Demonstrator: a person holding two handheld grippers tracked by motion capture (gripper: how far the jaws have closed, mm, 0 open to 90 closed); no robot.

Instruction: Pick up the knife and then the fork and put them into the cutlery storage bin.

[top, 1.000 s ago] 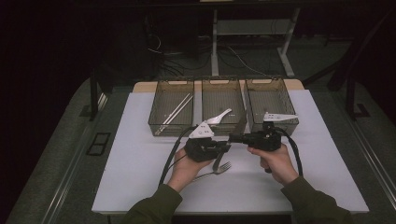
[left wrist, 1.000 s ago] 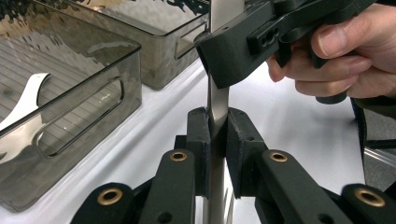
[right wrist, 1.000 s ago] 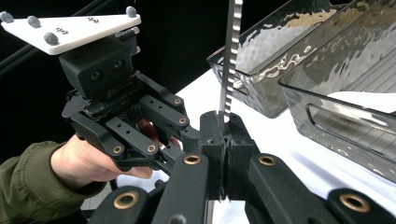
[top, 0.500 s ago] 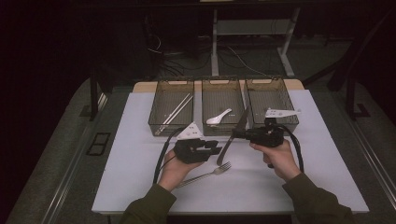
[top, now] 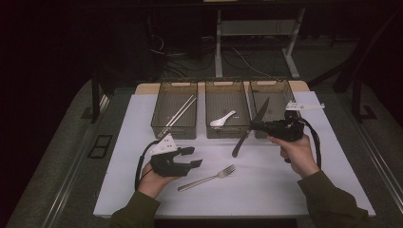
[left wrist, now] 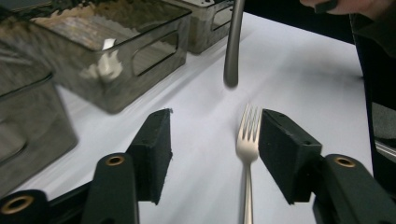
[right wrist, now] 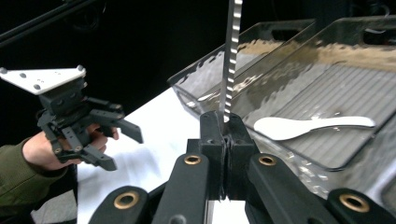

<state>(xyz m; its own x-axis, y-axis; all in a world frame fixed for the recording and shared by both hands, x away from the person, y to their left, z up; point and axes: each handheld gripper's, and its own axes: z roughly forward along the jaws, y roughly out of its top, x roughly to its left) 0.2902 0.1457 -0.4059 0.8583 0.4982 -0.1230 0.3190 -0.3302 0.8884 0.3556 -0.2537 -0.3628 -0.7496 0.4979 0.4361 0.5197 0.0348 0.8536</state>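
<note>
My right gripper (top: 252,126) is shut on a knife (top: 256,118) and holds it tilted in the air in front of the middle bin (top: 226,129) and the right bin (top: 279,86). In the right gripper view the jaws pinch the serrated blade (right wrist: 231,56) at the right gripper (right wrist: 224,125). My left gripper (top: 195,157) is open, low over the table at the left. A fork (top: 209,177) lies on the white table beside it. In the left gripper view the fork (left wrist: 247,140) lies between the open jaws, and the knife handle (left wrist: 232,46) hangs beyond.
Three clear bins stand in a row at the back. The left bin (top: 161,124) holds chopsticks (top: 177,114). A white spoon (top: 222,118) lies in the middle one, spoon (right wrist: 308,124). The white table top (top: 266,185) ends just in front of the person's sleeves.
The two grippers have drawn apart. My left gripper has moved left and toward the person, down near the fork. The right one has carried the knife slightly to the right.
</note>
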